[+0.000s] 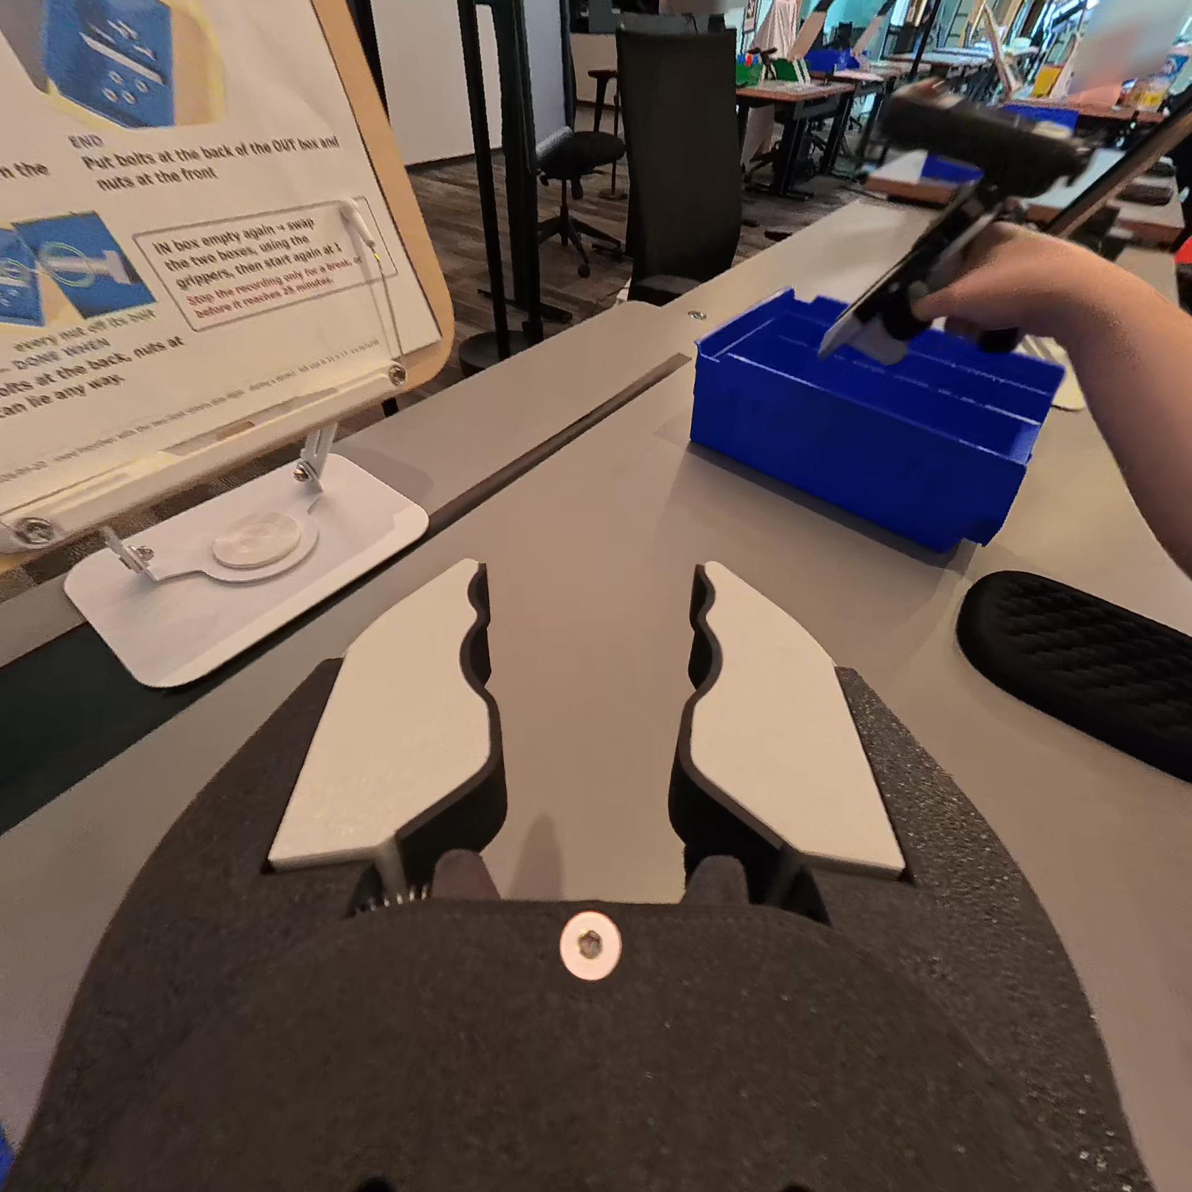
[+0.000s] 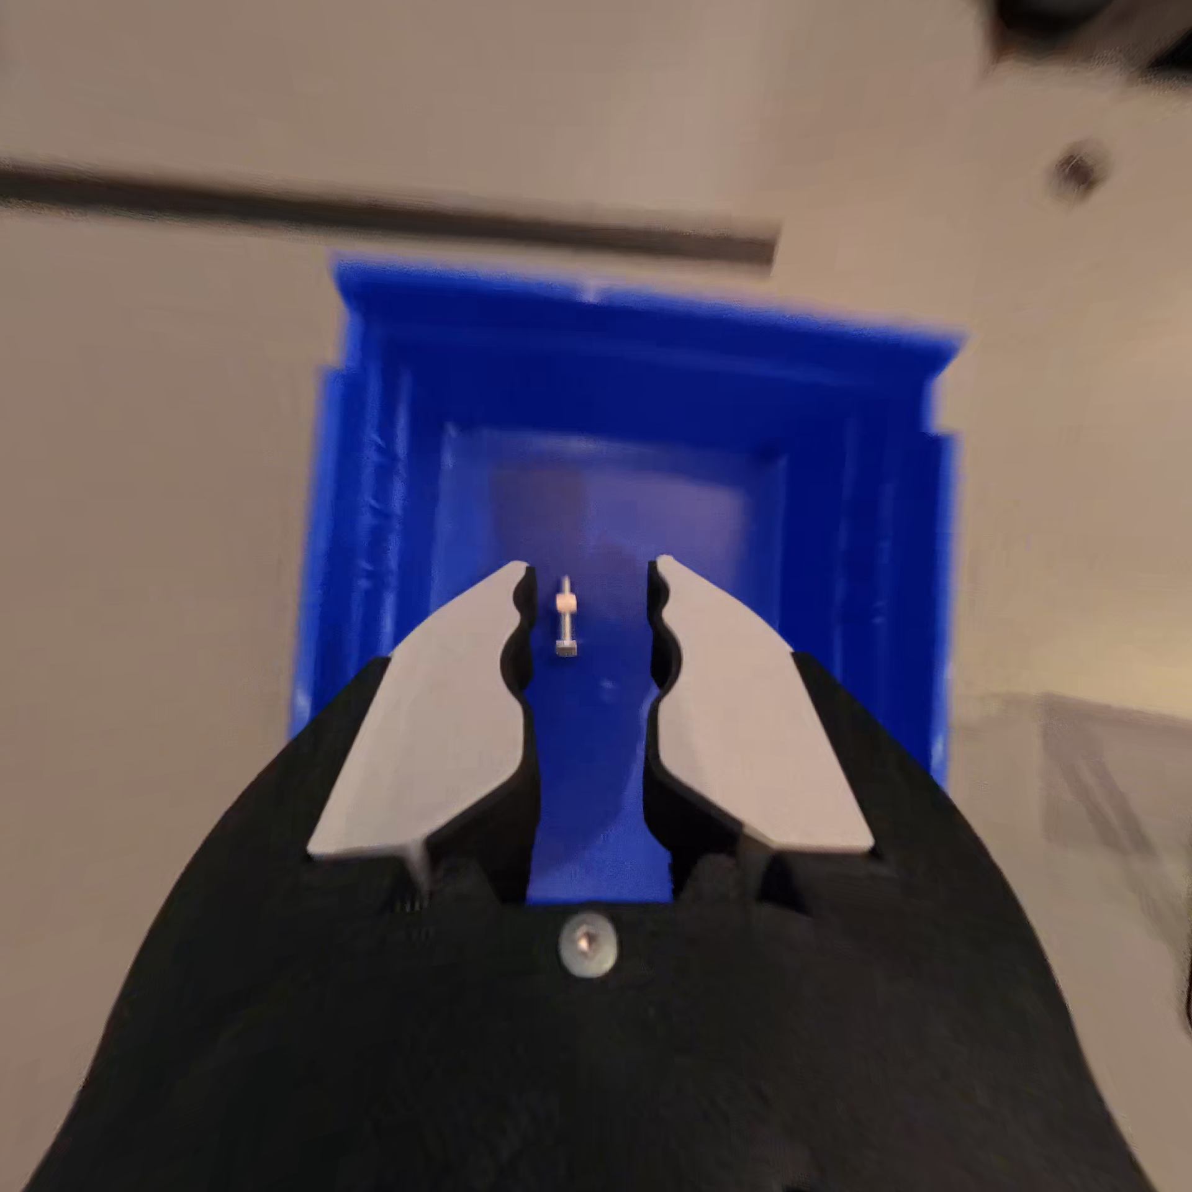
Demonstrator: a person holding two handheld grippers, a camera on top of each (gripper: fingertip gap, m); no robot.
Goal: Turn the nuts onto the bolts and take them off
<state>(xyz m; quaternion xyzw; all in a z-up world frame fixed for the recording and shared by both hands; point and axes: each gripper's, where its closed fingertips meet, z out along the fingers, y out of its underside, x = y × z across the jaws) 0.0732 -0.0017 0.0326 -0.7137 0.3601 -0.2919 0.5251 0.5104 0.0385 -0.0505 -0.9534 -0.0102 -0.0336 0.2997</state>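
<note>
— Progress so far?

— Little that I can judge. On the far left stands the instruction board (image 1: 193,213) on its white stand (image 1: 245,567). My left gripper (image 1: 590,600) hangs over bare grey table (image 1: 580,490), jaws wide apart, holding nothing.

— And to the right?

— The blue bin (image 1: 858,445) sits on the far right of the table, and my right gripper (image 2: 592,580) points down into it, jaws parted and empty.

— Where is the bolt?

— One bolt (image 2: 566,619) lies on the bin floor, just beside my left finger, with its nut (image 2: 565,604) threaded on. I'd say that nut has yet to come off. I see no other pieces.

— Next?

— Probably closing on that bolt.
</note>
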